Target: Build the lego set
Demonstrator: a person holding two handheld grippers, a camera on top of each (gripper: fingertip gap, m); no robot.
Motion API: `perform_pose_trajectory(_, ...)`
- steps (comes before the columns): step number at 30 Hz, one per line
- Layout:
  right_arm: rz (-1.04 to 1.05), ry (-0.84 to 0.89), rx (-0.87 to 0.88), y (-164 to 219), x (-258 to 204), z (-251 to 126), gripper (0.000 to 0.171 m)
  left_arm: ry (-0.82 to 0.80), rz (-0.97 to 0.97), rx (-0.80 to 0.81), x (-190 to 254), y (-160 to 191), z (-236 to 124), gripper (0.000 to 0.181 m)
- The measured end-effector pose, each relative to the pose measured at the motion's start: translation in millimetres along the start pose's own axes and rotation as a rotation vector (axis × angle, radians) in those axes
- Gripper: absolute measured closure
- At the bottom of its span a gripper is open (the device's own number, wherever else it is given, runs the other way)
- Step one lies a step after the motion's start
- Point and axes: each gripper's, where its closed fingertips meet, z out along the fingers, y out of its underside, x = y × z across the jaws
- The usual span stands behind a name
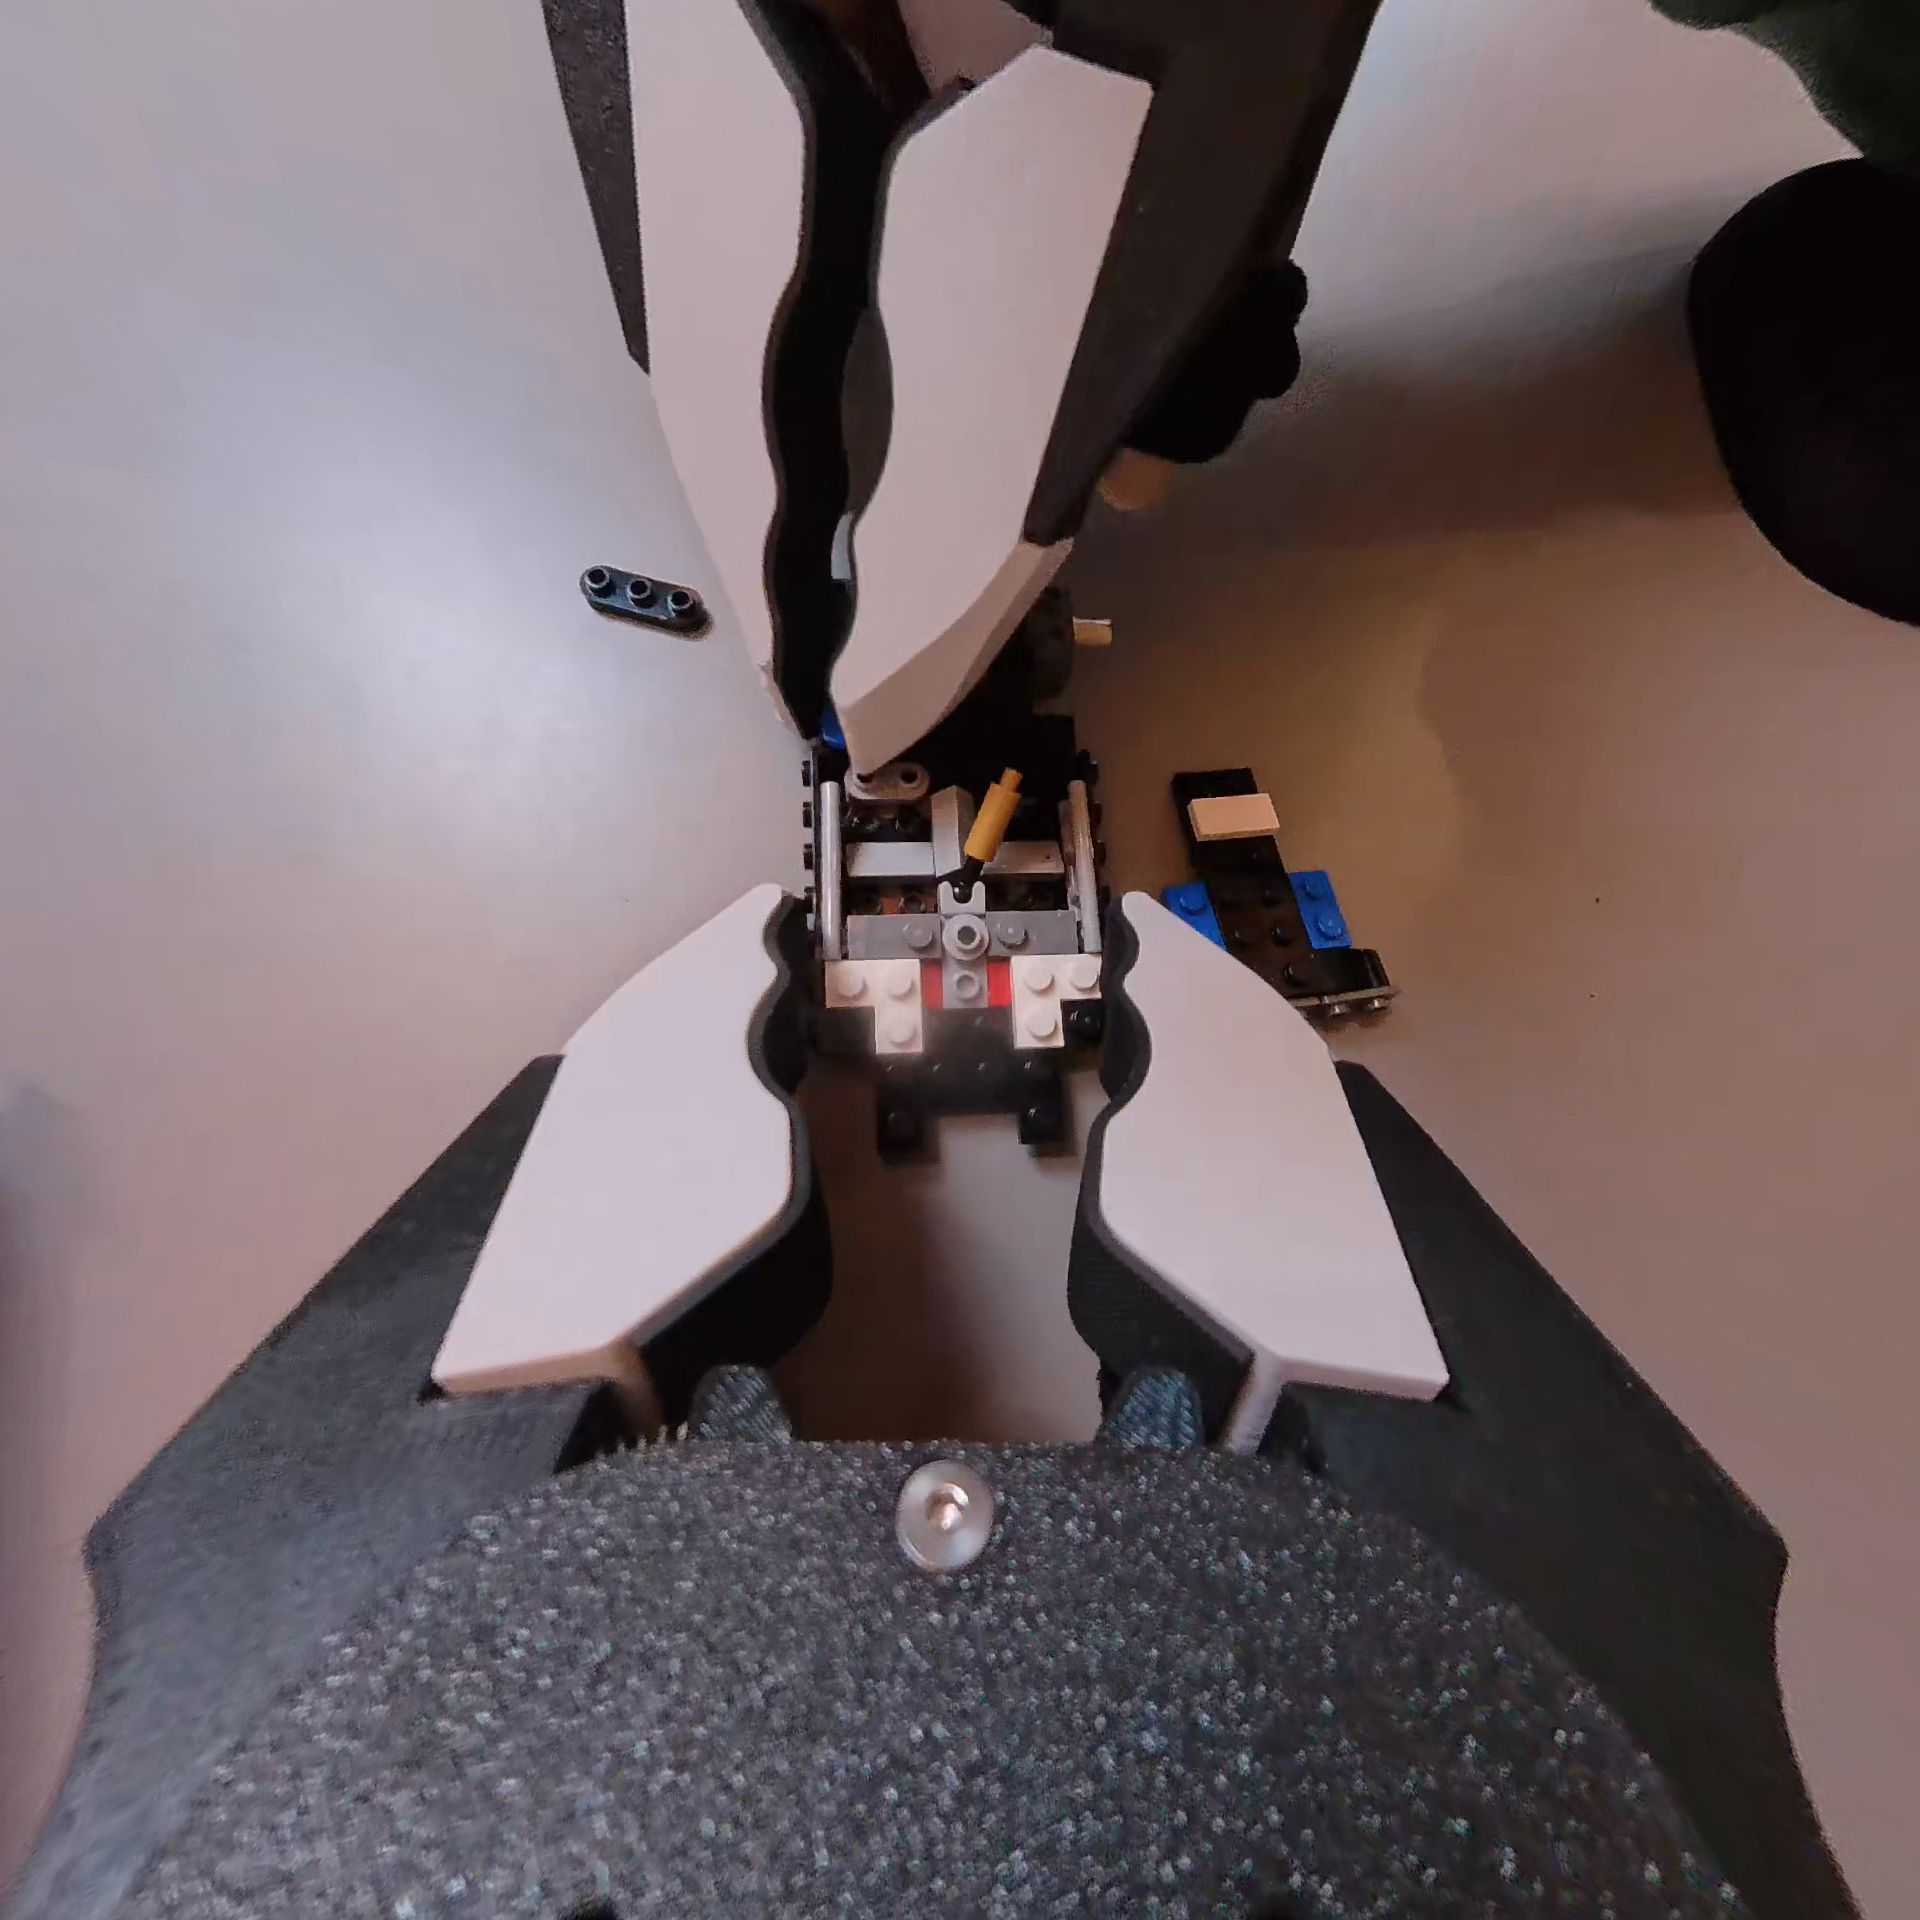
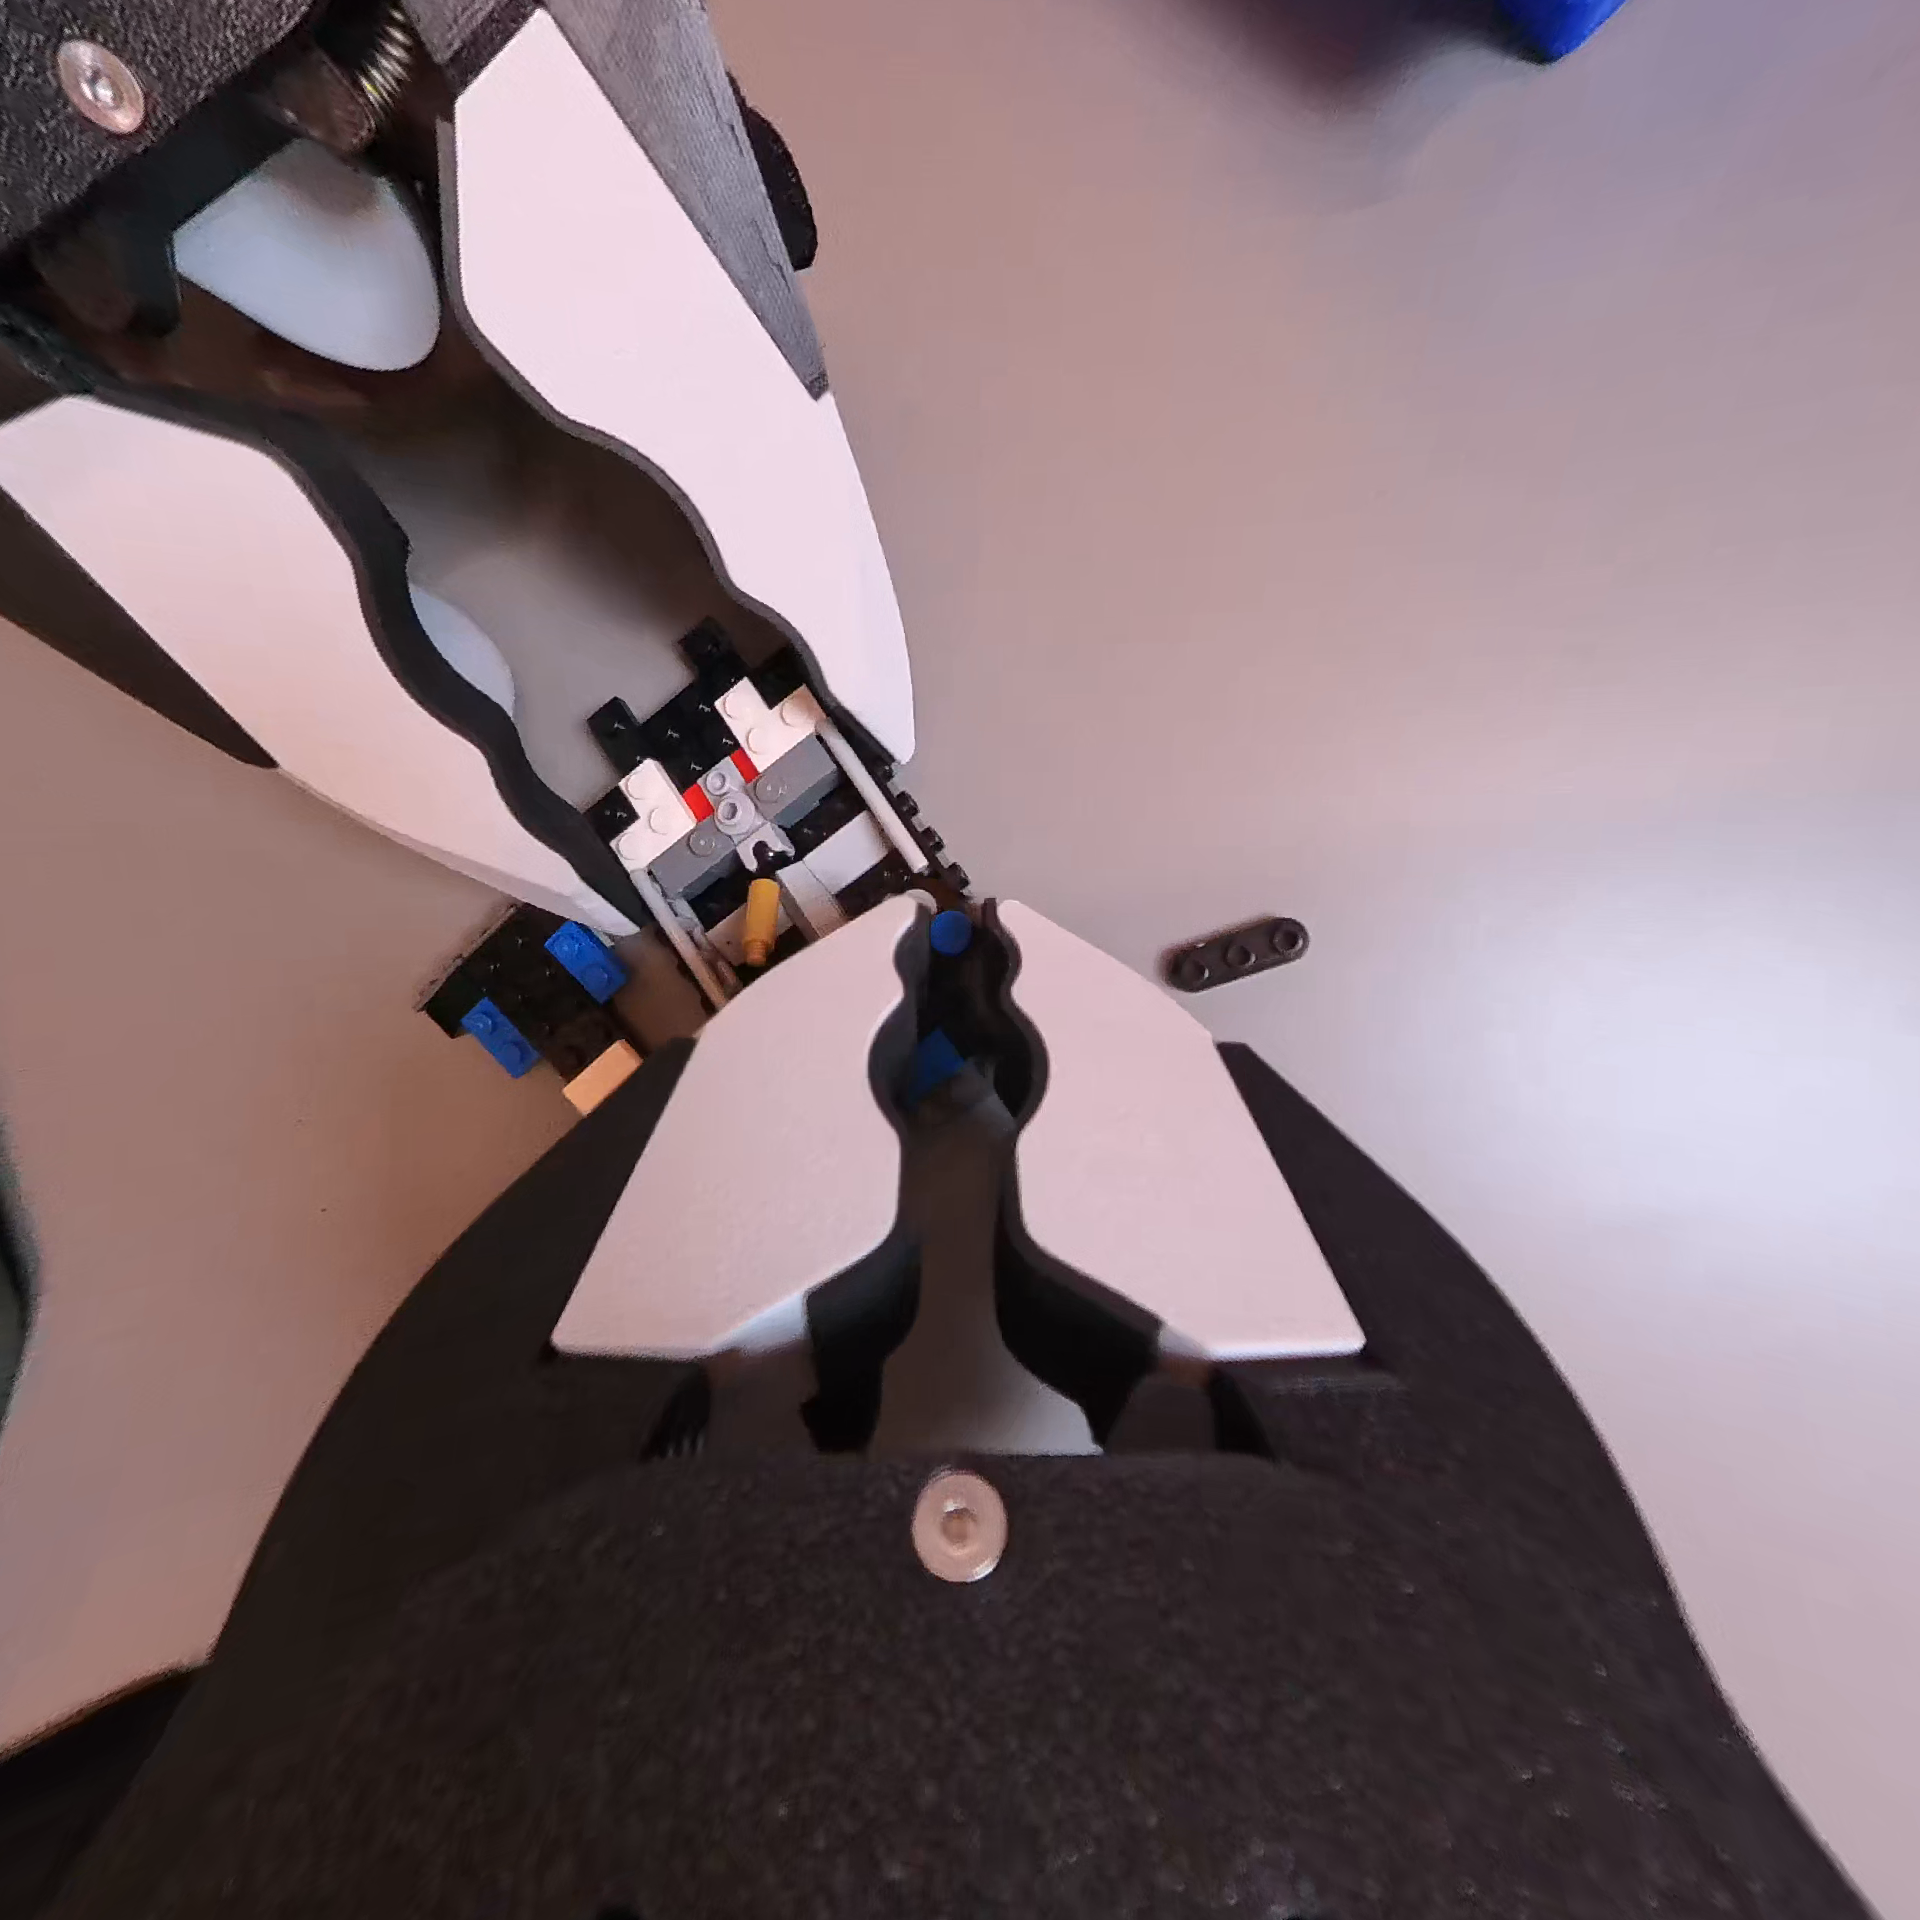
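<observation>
While the brick model (image 1: 961, 925) rests flat on the pale table (image 1: 312, 727), the left gripper (image 1: 956, 966) brackets its near end, one white finger on each side. The jaws stand part-way open, at the width of the model, with the dark inner pads touching or just beside its flanks; firm contact cannot be confirmed. The model consists of a black base plate, white stepped plates, a grey cross-piece with a red strip, two grey rods along its sides, and a tilted yellow pin (image 1: 992, 821) near its middle.

At the far end of the model, the right gripper (image 2: 956, 914) comes down from above with its jaws nearly closed. A small blue piece (image 2: 948, 932) sits pinched between the fingertips, and more blue and grey parts show in the gap farther back. In the left wrist view, the tip of this gripper (image 1: 831, 727) touches or sits just above the far left corner of the model, next to a small grey link piece (image 1: 888, 779).

A black and blue plate assembly (image 1: 1278, 894) carrying a tan tile lies just beside the model. On the opposite side, a black three-stud plate (image 1: 644, 600) lies alone and well apart. A blurred blue object (image 2: 1558, 26) appears at the top edge of the right wrist view.
</observation>
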Motion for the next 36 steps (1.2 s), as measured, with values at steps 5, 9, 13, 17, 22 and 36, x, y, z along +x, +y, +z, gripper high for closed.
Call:
perform_pose_trajectory(5,-0.139,0.125,0.096,-5.5,1.3,-0.6,0.165,-0.017,-0.016,-0.031,-2.0,0.9,-0.5,0.127)
perform_pose_trajectory(9,-0.131,0.151,0.259,-5.3,-1.6,-5.5,0.165,0.002,-0.014,-0.034,-0.2,0.6,-0.6,0.126)
perform_pose_trajectory(13,-0.081,0.129,0.472,-18.3,-8.1,-28.7,0.165,0.007,-0.010,-0.056,2.5,0.9,1.4,0.126)
perform_pose_trajectory(17,-0.077,0.150,0.612,-31.7,-9.0,-59.2,0.165,0.010,-0.009,-0.040,2.3,0.2,1.4,0.127)
perform_pose_trajectory(22,-0.225,0.212,0.704,-45.1,-34.5,-76.7,0.165,0.117,-0.110,0.128,4.7,-20.5,-15.8,0.122)
perform_pose_trajectory(36,-0.526,0.386,0.723,-66.1,-83.2,-83.5,0.164,0.797,-0.511,0.555,45.5,-84.2,-83.4,0.166)
